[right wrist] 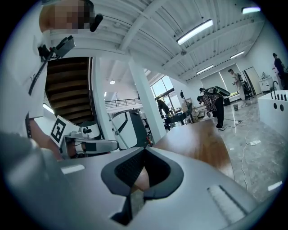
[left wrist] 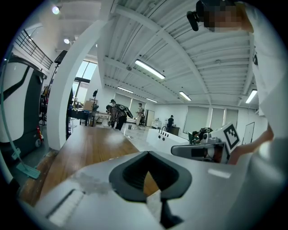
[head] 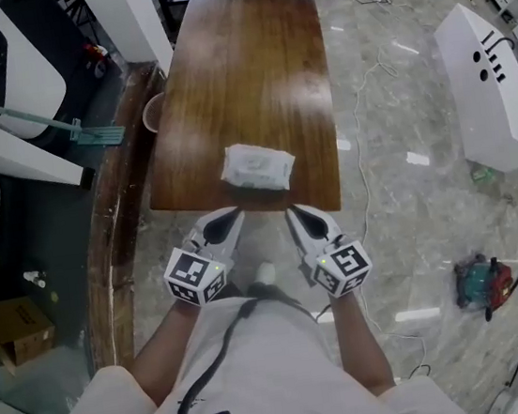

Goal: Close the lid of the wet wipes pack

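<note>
Nearest, under the white shirt point(head: 261, 367), I am holding my left grey tongs point(head: 230, 218) and right grey tongs point(head: 295, 212) just off the near edge of the long brown wooden table point(head: 241, 71). Both are clenched on nothing, I think for pushing. The soft white wet wipes pack point(head: 257, 167) is lying on the table by that edge, untouched.

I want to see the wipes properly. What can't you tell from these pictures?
Wet wipes pack: head view, too small to tell if its lid is open or shut.
Pack in the left gripper view: blocked by the left hand-held gripper, jaws shut.
Pack in the right gripper view: blocked by the right hand-held gripper, jaws shut.
</note>
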